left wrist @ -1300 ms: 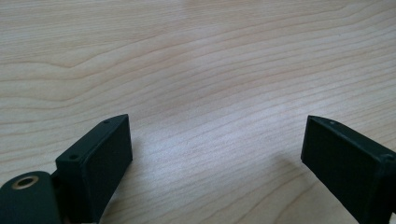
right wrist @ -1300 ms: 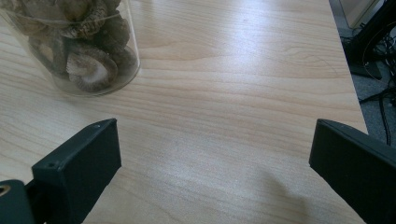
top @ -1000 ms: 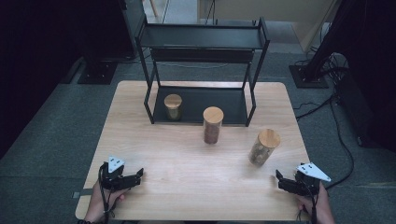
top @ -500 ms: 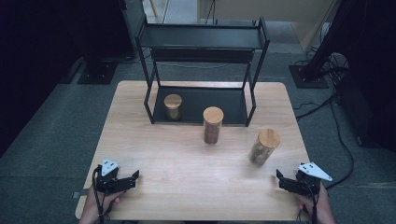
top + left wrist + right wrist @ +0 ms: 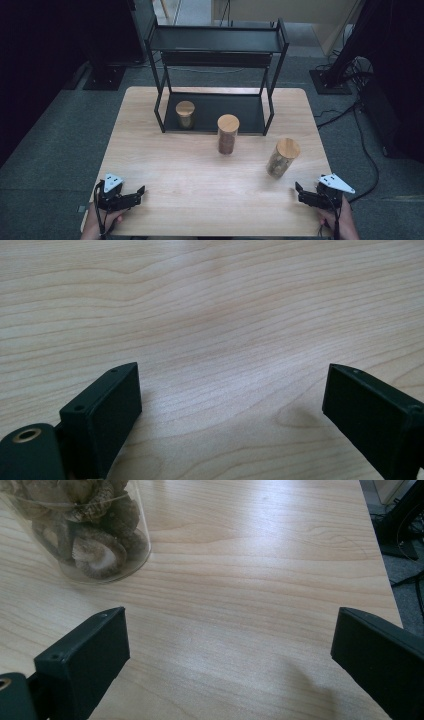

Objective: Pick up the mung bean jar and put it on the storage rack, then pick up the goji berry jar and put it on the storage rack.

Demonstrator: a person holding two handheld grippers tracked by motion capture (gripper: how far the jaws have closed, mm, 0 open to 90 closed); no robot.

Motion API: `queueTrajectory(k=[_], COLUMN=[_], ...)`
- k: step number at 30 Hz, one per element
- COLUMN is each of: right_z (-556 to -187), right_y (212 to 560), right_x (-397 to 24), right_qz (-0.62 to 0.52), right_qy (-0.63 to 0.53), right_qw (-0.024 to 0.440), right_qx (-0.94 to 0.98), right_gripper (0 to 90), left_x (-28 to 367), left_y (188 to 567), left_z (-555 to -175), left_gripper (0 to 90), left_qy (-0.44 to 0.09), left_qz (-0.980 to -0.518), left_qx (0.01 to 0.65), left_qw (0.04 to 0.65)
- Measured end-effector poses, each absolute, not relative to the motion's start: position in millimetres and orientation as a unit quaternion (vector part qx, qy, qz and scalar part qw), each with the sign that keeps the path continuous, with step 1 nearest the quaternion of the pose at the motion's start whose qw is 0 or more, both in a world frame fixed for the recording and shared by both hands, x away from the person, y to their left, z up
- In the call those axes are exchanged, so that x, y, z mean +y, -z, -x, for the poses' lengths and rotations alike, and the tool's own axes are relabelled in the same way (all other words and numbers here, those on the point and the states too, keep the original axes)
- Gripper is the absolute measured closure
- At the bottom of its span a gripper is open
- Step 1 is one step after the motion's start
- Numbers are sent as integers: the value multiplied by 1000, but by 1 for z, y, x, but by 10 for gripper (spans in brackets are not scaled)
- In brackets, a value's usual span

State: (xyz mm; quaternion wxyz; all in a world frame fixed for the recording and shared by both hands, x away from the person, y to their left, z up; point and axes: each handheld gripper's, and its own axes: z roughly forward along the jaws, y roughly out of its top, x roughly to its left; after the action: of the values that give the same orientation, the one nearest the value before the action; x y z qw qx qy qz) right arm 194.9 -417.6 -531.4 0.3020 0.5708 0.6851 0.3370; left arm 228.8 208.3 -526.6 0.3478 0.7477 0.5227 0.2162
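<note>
Pale wood tabletop [image 5: 200, 175] w/ black rack [image 5: 217, 47], grey carpet [image 5: 55, 150] around.

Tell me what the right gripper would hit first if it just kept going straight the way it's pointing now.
Probably nothing soon: the open right gripper faces bare table. The glass jar of dried mushrooms sits off to one side of that line, though depth is hard to judge.

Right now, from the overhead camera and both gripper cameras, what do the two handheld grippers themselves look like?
Both are black. The left gripper and the right gripper each carry a light grey three-cornered plate on top and trail a thin black cable. In the gripper views each has two flat, rectangular matte-black pads with small screw holes along the top edge. No sleeves are visible at the bare hands.
</note>
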Motion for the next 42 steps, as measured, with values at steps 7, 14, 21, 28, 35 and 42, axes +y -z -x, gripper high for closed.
queueTrajectory(k=[7, 14, 21, 28, 35, 42], right_z=[-195, -195, -190, -191, -190, -189], right_y=[531, 530, 531, 531, 531, 531], right_x=[-417, -414, -409, -394, -376, -361], right_qz=[-572, -572, -580, -583, -570, -563], right_qy=[-334, -324, -328, -328, -333, -337], right_qw=[306, 316, 305, 308, 301, 292], right_qx=[684, 684, 680, 677, 688, 696], right_gripper=[16, 20, 21, 36, 37, 37], left_x=[213, 213, 212, 211, 211, 211], left_y=[526, 526, 526, 527, 526, 526], left_z=[-228, -228, -229, -229, -229, -229], left_gripper=[91, 91, 90, 91, 91, 91], left_qy=[-213, -212, -214, -217, -216, -215], left_qz=[-742, -741, -745, -747, -746, -747], left_qx=[528, 528, 525, 524, 525, 524], left_qw=[353, 355, 351, 348, 348, 349])
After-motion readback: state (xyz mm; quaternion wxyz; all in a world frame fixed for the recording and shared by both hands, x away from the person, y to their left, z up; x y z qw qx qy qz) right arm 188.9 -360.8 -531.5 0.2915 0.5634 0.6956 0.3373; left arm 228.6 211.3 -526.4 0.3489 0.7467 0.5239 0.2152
